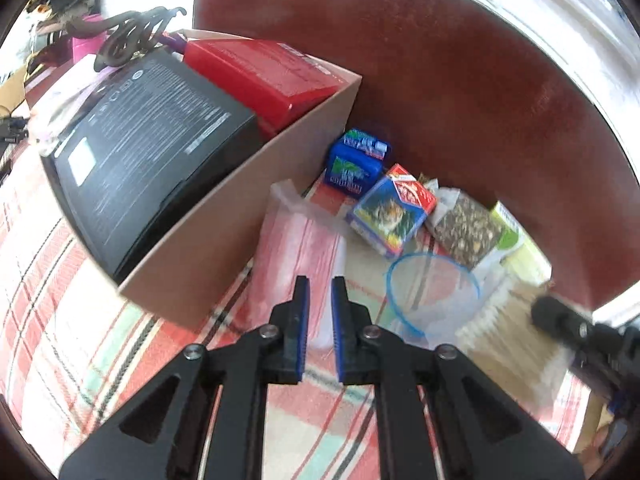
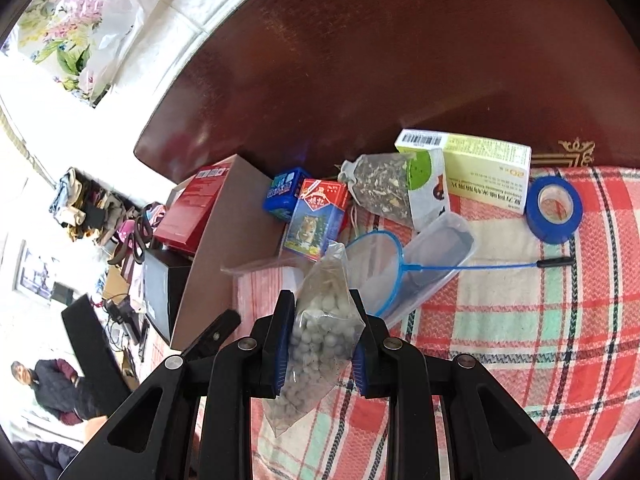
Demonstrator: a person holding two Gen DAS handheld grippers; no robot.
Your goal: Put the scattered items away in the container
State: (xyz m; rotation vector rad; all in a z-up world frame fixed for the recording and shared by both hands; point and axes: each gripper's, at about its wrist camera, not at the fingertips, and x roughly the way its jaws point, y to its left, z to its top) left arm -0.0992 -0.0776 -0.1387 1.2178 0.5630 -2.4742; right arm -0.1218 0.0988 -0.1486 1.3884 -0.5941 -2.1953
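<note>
Nearest the right wrist camera, the right gripper [image 2: 320, 344] is clamped on a clear bag of small grey-white balls [image 2: 316, 344], lifted above the plaid cloth [image 2: 520, 320]; the bag's long axis runs along the fingers, its twisted top pointing away toward the headboard [image 2: 380, 60], its full end hanging back toward the camera. The left gripper [image 1: 320, 328] hovers low over the cloth with a narrow gap between its blue pads [image 1: 305, 320], holding nothing; just past them lies a flat pink packet [image 1: 296, 248], resting against the cardboard box [image 1: 224, 236].

The left view shows the box's inside: a black carton [image 1: 156, 152] and a red carton [image 1: 272, 76]; the right view sees only its outer wall and the cartons' edges. Beside the box sit a blue pack [image 2: 282, 194], a red-and-blue tiger pack [image 2: 316, 220], a sachet of dried bits [image 2: 380, 188] and a blue hoop net [image 2: 376, 264] lying over a clear case [image 2: 440, 260]. Only the right view shows the net's handle pointing right, the blue tape roll [image 2: 554, 208] and the yellow-green medicine box [image 2: 484, 160].
</note>
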